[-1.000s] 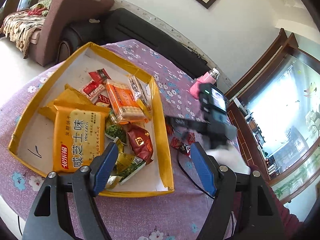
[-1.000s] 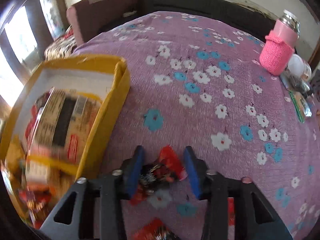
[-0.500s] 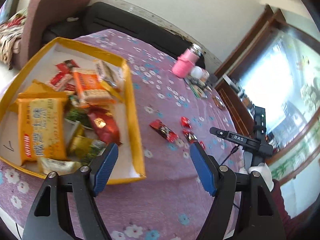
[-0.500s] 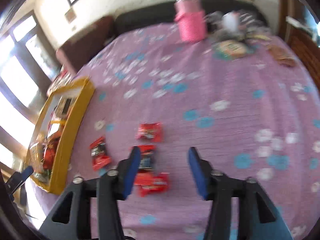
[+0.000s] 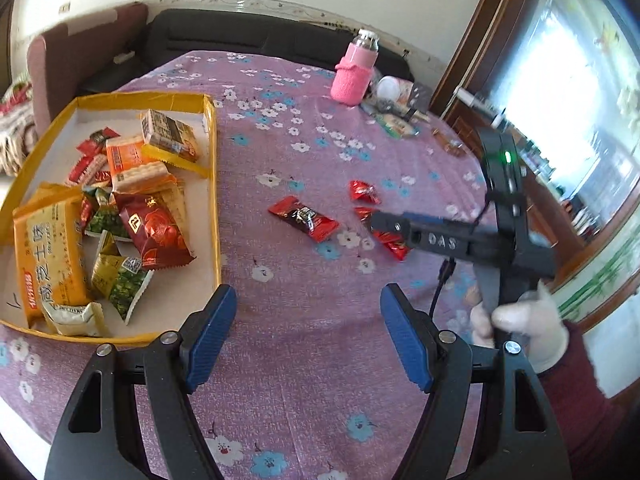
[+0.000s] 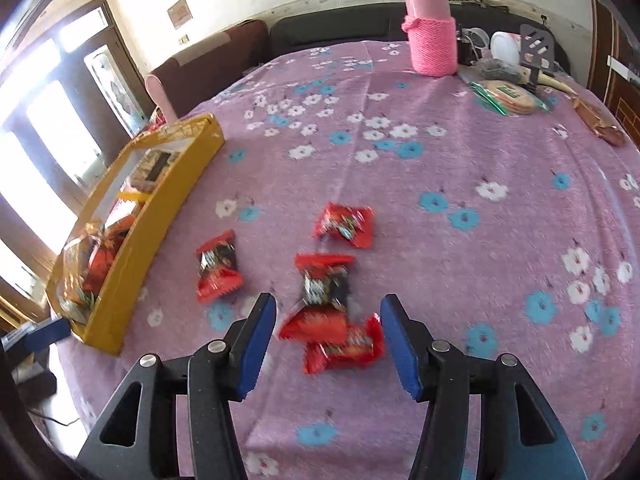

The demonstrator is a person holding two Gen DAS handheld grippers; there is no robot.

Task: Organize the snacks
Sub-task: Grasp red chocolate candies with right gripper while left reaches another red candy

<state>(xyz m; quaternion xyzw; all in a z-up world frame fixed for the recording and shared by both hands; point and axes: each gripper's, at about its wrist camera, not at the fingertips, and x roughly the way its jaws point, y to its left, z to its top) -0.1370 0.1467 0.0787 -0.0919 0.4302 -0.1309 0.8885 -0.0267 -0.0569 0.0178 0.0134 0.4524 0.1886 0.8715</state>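
Observation:
A yellow tray at the left holds several snack packets, among them a large orange biscuit pack and a dark red pouch. Several red candy packets lie loose on the purple flowered tablecloth: one near the tray, one farther out, and two overlapping ones. My right gripper hangs open just above those two, pads apart from them. In the left wrist view the right gripper reaches over the packets. My left gripper is open over bare cloth with nothing between its fingers.
A pink sleeved bottle stands at the far side with a green-wrapped packet and small clutter beside it. A dark sofa runs behind the table. A gloved hand in a dark red sleeve holds the right gripper.
The left gripper swung right, so the tray slid to the left of its view. The right gripper moved away from the tray to over the loose red packets, and its jaws widened.

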